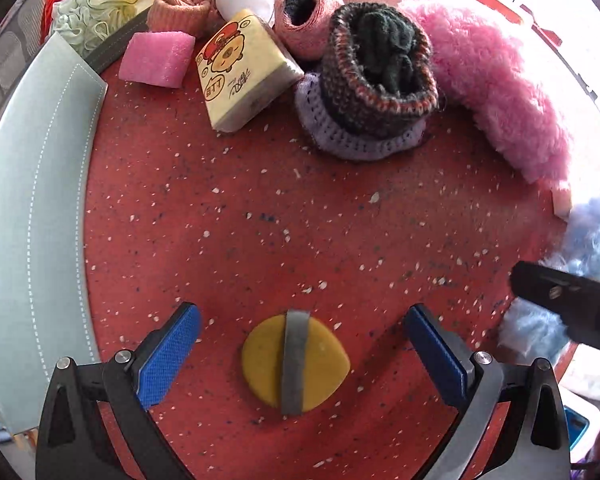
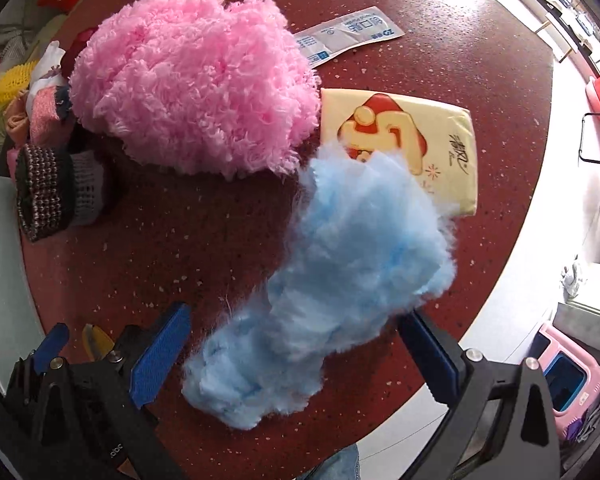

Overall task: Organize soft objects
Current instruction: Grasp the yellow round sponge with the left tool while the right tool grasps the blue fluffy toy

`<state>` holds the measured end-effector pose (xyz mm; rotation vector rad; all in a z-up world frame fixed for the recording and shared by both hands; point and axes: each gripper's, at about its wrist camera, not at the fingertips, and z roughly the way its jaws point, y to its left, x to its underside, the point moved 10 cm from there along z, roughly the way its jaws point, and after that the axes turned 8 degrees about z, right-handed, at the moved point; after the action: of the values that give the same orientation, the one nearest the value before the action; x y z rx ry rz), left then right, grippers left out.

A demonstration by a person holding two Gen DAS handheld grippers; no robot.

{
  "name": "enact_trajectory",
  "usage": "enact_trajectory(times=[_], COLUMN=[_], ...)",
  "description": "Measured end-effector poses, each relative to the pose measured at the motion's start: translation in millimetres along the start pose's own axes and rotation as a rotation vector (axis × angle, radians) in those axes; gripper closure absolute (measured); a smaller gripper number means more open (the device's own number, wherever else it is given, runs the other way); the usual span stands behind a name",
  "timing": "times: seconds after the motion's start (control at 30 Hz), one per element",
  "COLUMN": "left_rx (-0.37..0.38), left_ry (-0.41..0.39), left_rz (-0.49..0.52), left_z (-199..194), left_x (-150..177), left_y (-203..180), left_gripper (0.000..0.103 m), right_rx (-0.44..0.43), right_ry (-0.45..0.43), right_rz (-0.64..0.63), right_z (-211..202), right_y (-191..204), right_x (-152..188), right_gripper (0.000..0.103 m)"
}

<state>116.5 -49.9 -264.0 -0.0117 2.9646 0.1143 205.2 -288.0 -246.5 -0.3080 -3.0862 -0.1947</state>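
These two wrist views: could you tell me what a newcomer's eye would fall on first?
Probably the big fluffy pink bundle at the far side of the red speckled table, and the pale blue fluff lying between the open right gripper fingers. In the left view, a yellow pad with a grey strap sits between the open left gripper fingers.

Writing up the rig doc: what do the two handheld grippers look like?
The left gripper and right gripper look the same: black angular linkage arms with triangular cutouts, silver pivot pins, and flat blue finger pads with a fine cross-hatch texture. No cables show. Of the person, only a bit of blue denim shows.
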Motion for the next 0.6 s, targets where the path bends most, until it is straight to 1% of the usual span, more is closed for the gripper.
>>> enact_trajectory(times=[0.03, 0.07, 0.13, 0.17, 0.2, 0.23, 0.27, 0.3, 0.33, 0.37, 0.4, 0.43, 0.47, 0.5, 0.53, 0.6], left_rx=[0.013, 0.036, 0.031, 0.030, 0.029, 0.028, 0.032, 0.036, 0.040, 0.046, 0.048, 0.052, 0.063, 0.069, 0.070, 0.096], left_ry=[0.001, 0.006, -0.012, -0.015, -0.010, 0.003, 0.024, 0.046, 0.064, 0.073, 0.072, 0.067, 0.064, 0.065, 0.063, 0.078], left_rz=[-0.018, -0.050, -0.066, -0.069, -0.069, -0.066, -0.073, -0.083, -0.090, -0.091, -0.084, -0.074, -0.063, -0.059, -0.056, -0.050], left_z=[1.1, 3.1, 2.3, 2.0, 3.6, 5.5, 5.7, 5.1, 5.8, 7.1, 4.8, 1.6, -2.8, -6.0, -8.8, -11.5], left_x=[0.5, 1.6, 2.9, 4.8, 6.6, 8.4, 10.8, 10.7, 11.3, 5.8, 6.2, 7.4, 8.5, 10.0, 11.0, 15.4], left_y=[1.2, 3.7, 6.3, 7.3, 9.0, 10.4, 9.6, 8.6, 8.5, 5.7, 5.4, 4.6, 3.5, 4.3, 4.8, 7.8], left_gripper=[0.000, 0.000, 0.000, 0.000, 0.000, 0.000, 0.000, 0.000, 0.001, 0.002, 0.009, 0.021, 0.029, 0.044, 0.061, 0.063], right_rx=[0.005, 0.025, 0.051, 0.070, 0.086, 0.109, 0.127, 0.113, 0.109, 0.085, 0.053, 0.025, 0.002, -0.005, -0.011, -0.035], right_ry=[0.005, -0.009, -0.023, -0.029, -0.035, -0.048, -0.063, -0.070, -0.066, -0.051, -0.029, -0.011, -0.005, -0.007, -0.010, -0.008], right_rz=[-0.010, -0.024, -0.054, -0.075, -0.090, -0.109, -0.128, -0.137, -0.145, -0.147, -0.138, -0.126, -0.116, -0.114, -0.113, -0.114], right_z=[3.6, 4.2, 6.6, 7.1, 7.5, 5.1, 1.5, -1.7, -3.7, -3.5, -3.9, -6.3, -8.9, -14.3, -18.5, -26.8], right_y=[1.7, 2.7, 8.0, 9.9, 14.2, 15.1, 15.8, 18.3, 18.7, 22.9, 23.0, 19.8, 19.3, 15.4, 14.6, 16.3], right_x=[-0.3, -2.0, -2.8, -3.2, -2.8, -3.0, -3.2, -2.9, -2.2, 0.1, 2.0, 2.6, 4.6, 5.1, 6.8, 11.3], right_gripper=[0.001, 0.001, 0.002, 0.007, 0.020, 0.027, 0.047, 0.067, 0.072, 0.075, 0.076, 0.076, 0.076, 0.076, 0.076, 0.076])
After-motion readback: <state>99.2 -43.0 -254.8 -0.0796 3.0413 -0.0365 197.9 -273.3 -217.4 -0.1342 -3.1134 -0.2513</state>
